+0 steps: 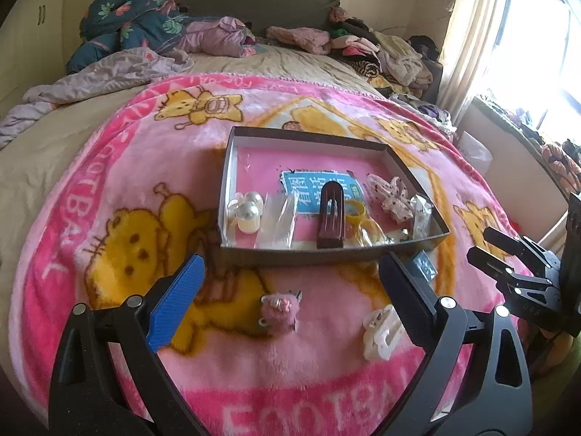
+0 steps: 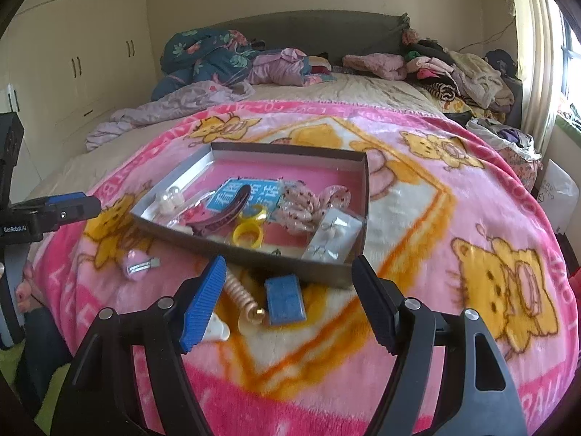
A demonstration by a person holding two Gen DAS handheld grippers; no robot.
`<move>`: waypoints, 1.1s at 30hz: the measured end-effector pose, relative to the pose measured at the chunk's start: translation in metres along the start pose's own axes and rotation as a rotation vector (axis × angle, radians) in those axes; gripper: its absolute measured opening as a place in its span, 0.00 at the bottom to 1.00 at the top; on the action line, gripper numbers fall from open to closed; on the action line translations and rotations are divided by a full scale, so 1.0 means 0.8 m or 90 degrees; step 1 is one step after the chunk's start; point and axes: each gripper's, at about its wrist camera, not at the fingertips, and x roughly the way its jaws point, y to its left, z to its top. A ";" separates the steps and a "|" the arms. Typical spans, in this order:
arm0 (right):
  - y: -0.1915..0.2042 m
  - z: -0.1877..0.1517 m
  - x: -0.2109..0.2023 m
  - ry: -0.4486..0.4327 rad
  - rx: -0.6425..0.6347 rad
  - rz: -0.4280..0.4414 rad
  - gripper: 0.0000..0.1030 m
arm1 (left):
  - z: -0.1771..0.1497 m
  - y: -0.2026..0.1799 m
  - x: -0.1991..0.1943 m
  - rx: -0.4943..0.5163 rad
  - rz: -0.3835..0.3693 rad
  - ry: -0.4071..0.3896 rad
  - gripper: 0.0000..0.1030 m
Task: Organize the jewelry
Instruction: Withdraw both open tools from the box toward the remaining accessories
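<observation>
Bed (image 1: 54,152) under a fleecy pink cartoon-bear blanket (image 1: 120,189); woven border lettering reads "FOOTBALL" along the near and left edges.

Shallow grey cardboard box tray (image 1: 232,167), long side facing both cameras, already holds a brown hair clip (image 1: 331,218), yellow plastic ring (image 1: 356,212), pearly bauble hair tie (image 1: 248,210), spotted pink scrunchie (image 1: 390,196) and a blue card with large white Chinese characters (image 1: 308,190), too partly covered to read in full.

Left hand-held gripper (image 1: 290,283): fingers well apart, holding nothing. Small pink fuzzy animal charm (image 1: 281,309) lies on the blanket directly between and just ahead of them; white plastic claw clip (image 1: 381,330) just inside its right finger.

Right hand-held gripper (image 2: 287,294): also spread, empty. Between its fingers lie a peach spiral coil hair tie (image 2: 243,299), long axis running diagonally away toward the left finger, and a small blue rectangular packet (image 2: 285,299), print illegible.

Left gripper body reads "GenRobot.AI".

Judgement: each gripper nearest its own pair; tray straight ahead.
</observation>
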 end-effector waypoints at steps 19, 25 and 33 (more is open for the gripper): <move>0.009 -0.044 -0.019 0.034 -0.017 0.015 0.67 | -0.044 -0.034 -0.009 0.047 -0.009 0.024 0.86; 0.001 -0.057 -0.022 0.042 -0.011 0.016 0.67 | -0.055 -0.045 -0.005 0.059 -0.011 0.035 0.86; -0.012 -0.068 -0.024 0.048 -0.001 0.016 0.67 | -0.066 -0.062 0.004 0.075 -0.014 0.049 0.86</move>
